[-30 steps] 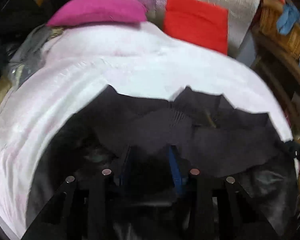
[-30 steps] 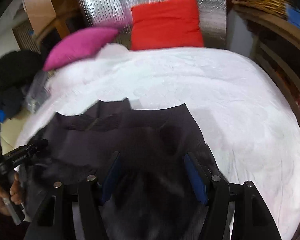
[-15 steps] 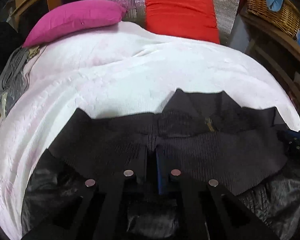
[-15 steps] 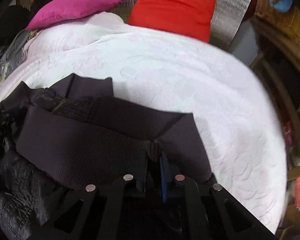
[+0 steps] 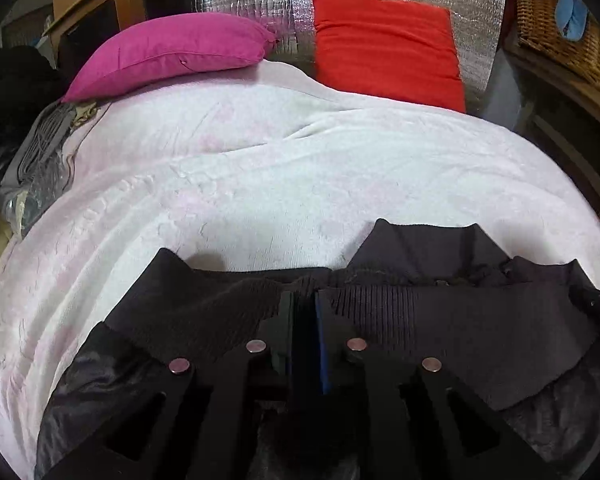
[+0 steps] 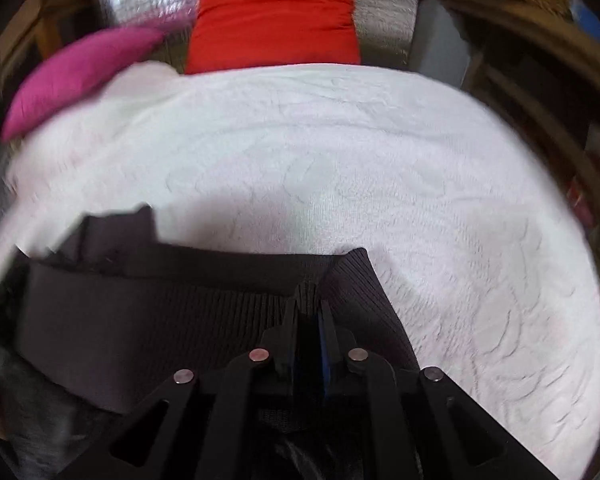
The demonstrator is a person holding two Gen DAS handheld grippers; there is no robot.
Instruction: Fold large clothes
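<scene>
A dark jacket (image 5: 440, 320) with a ribbed knit hem lies at the near edge of a bed with a white cover (image 5: 260, 168). My left gripper (image 5: 302, 308) is shut on the ribbed hem near its left end. My right gripper (image 6: 306, 312) is shut on the same ribbed hem (image 6: 140, 312) near its right corner. The hem is stretched between the two grippers. The jacket's shiny body (image 5: 84, 392) hangs below, mostly hidden by the grippers.
A magenta pillow (image 5: 168, 56) and a red pillow (image 5: 384, 44) lean against a silver foil headboard (image 5: 260, 0) at the far end. A wicker basket (image 5: 560, 36) sits on wooden shelving at the right. Grey and dark clothes (image 5: 40, 148) lie at the bed's left edge.
Both grippers went from open to shut on the jacket's ribbed hem. They have since drawn it taut and moved it a little over the bed.
</scene>
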